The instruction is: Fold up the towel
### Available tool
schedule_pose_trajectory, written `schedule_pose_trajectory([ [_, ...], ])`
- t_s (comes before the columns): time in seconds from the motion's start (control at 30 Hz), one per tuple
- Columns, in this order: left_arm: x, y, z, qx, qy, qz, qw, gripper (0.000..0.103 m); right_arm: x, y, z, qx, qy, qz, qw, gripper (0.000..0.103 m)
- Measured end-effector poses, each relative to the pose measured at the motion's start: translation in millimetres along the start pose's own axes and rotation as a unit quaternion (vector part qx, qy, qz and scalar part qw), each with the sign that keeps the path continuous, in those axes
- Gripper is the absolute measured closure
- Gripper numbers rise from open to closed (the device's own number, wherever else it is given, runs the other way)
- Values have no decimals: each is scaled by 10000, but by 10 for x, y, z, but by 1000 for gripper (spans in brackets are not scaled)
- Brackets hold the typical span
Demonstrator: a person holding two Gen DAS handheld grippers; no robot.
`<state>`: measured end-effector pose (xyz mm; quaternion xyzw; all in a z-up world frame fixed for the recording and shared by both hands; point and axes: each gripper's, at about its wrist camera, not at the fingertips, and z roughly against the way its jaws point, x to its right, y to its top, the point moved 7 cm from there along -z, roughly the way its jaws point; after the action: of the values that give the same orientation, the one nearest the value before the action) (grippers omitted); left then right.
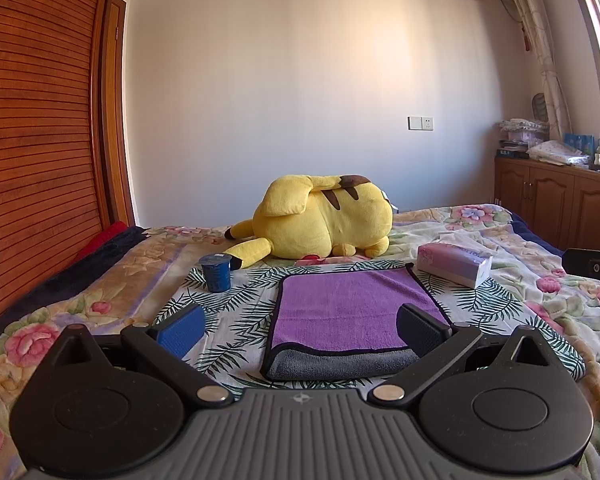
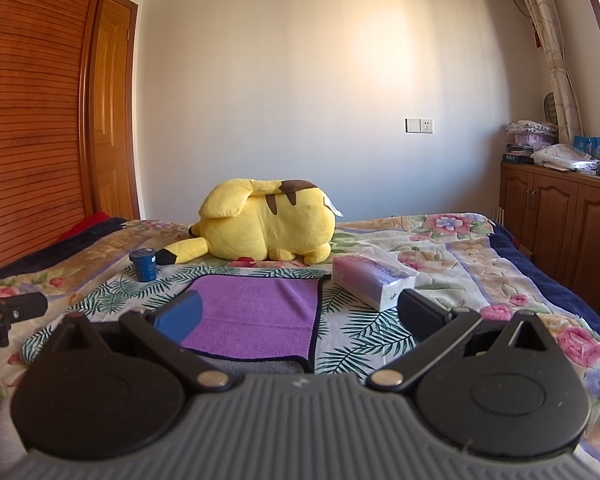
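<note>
A purple towel (image 1: 340, 312) with a dark edge and grey underside lies folded on the leaf-patterned cloth on the bed; its grey layer shows at the near edge. It also shows in the right wrist view (image 2: 256, 312). My left gripper (image 1: 300, 330) is open and empty, hovering just before the towel's near edge. My right gripper (image 2: 300, 318) is open and empty, near the towel's near right corner.
A yellow plush toy (image 1: 320, 220) lies behind the towel. A blue cup (image 1: 216, 274) stands at the left and a tissue box (image 1: 454, 266) at the right. The floral bedspread (image 1: 540, 300) extends right. A wooden wardrobe (image 1: 32, 140) stands left, cabinets (image 1: 552, 204) right.
</note>
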<state>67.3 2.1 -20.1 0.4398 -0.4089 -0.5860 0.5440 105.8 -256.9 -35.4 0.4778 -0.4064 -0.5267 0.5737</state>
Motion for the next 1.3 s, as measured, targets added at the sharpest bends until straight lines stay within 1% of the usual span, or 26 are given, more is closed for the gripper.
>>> schedule_pose_trajectory([
  [0.5,3,1,-1,-7,4,-11,10000,16,9,-4,2,0,4,-7,10000,0],
  [0.73,-25,-61,-36,-50,8,-49,10000,16,19,-5,4,-4,4,-10,10000,0],
  [1.0,21,-87,-59,-205,7,-105,9997,16,-17,-14,-29,-67,2,-23,10000,0],
  [1.3,111,-178,-183,-544,-75,-255,9982,16,-59,-49,-119,-214,15,17,9998,0],
])
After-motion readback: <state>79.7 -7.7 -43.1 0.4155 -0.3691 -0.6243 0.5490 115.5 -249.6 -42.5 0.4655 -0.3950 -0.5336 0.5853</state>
